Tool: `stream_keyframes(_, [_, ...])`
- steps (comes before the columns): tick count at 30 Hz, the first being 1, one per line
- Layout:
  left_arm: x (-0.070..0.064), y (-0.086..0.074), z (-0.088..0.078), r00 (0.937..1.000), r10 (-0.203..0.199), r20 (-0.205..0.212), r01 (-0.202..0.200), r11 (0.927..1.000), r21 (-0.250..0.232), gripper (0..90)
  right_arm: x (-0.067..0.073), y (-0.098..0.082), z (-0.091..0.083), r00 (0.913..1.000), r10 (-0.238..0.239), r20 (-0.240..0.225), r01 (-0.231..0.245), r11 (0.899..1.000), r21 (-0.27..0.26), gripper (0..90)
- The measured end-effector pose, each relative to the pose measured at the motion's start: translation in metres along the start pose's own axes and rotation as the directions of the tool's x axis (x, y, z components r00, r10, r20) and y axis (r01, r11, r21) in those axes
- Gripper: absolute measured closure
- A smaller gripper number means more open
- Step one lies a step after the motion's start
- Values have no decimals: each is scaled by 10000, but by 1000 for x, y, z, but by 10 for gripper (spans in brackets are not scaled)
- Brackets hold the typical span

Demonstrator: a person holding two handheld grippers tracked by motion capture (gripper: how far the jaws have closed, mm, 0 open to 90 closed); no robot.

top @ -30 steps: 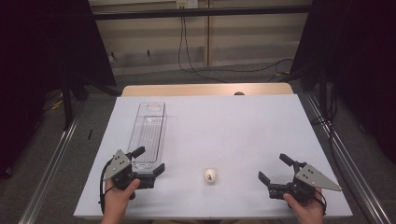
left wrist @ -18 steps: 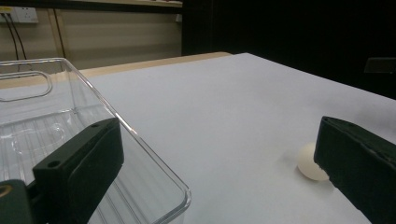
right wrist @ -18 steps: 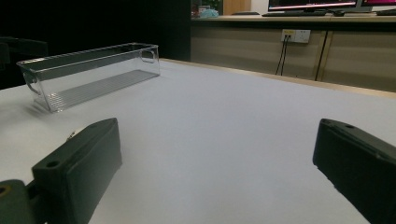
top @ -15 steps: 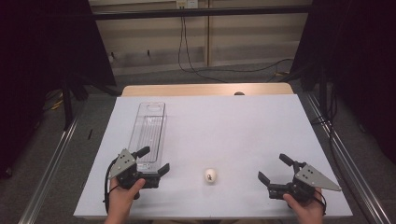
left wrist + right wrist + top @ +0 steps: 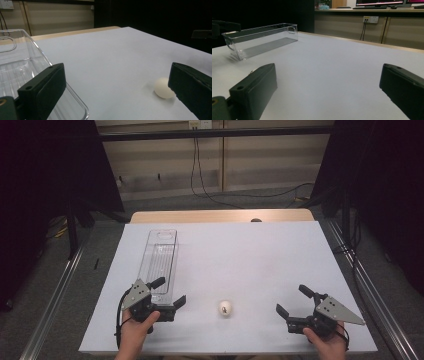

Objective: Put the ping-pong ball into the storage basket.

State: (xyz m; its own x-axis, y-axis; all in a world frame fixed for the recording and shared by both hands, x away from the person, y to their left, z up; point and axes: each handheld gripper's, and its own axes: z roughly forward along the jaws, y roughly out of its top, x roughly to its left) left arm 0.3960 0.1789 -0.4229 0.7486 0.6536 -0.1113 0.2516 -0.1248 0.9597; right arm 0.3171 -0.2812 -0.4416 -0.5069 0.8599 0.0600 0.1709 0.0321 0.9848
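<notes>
The egg (image 5: 225,307) lies on the white table (image 5: 250,255), just right of the left gripper (image 5: 170,292), whose jaws gape wide beside the near end of the clear tray (image 5: 161,257). The right gripper (image 5: 295,301), equally wide, holds nothing, well right of the egg.

We can read no text, label, brand or number anywhere: the small dark mark on the white egg (image 5: 225,307) near the lower middle of the high view is too small for us to make out.
</notes>
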Motion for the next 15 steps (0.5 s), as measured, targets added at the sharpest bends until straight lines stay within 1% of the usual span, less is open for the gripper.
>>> stream_keyframes(1, [-1,0,2,10000,-48,13,48,10000,-48,17,0,0,0,10000,-3,-13,3,10000,-8,9])
stream_keyframes(2, [-2,0,2,10000,34,79,-35,10000,70,17,0,0,0,10000,-60,-48,59,10000,-21,9])
stream_keyframes(4, [-4,0,4,9999,-96,51,96,9999,-48,17,0,1,0,10000,-49,-47,49,10000,-26,9])
stream_keyframes(5, [-4,0,4,9999,38,131,-38,10000,60,17,0,1,0,10000,-54,-51,54,10000,-20,9])
stream_keyframes(9, [-5,1,7,9999,47,113,-47,10000,39,17,0,1,0,10000,-72,-29,71,10000,-59,9])
stream_keyframes(10, [-6,1,8,9998,-21,192,21,10000,6,17,0,1,0,10000,-72,-32,72,10000,-57,9])
stream_keyframes(11, [-6,1,8,9997,110,215,-113,9999,117,17,0,1,0,10000,-73,-29,72,10000,-56,9])
stream_keyframes(13, [-8,1,10,9998,-49,176,49,10000,14,17,0,1,0,10000,-82,-28,82,9999,-68,9])
stream_keyframes(14, [-8,0,11,9997,-86,207,86,10000,10,17,0,1,0,10000,-86,-26,86,9999,-65,9])
stream_keyframes(15, [-8,0,11,9994,7,360,-6,10000,-39,17,0,1,0,9999,-88,-53,88,10000,-45,9])
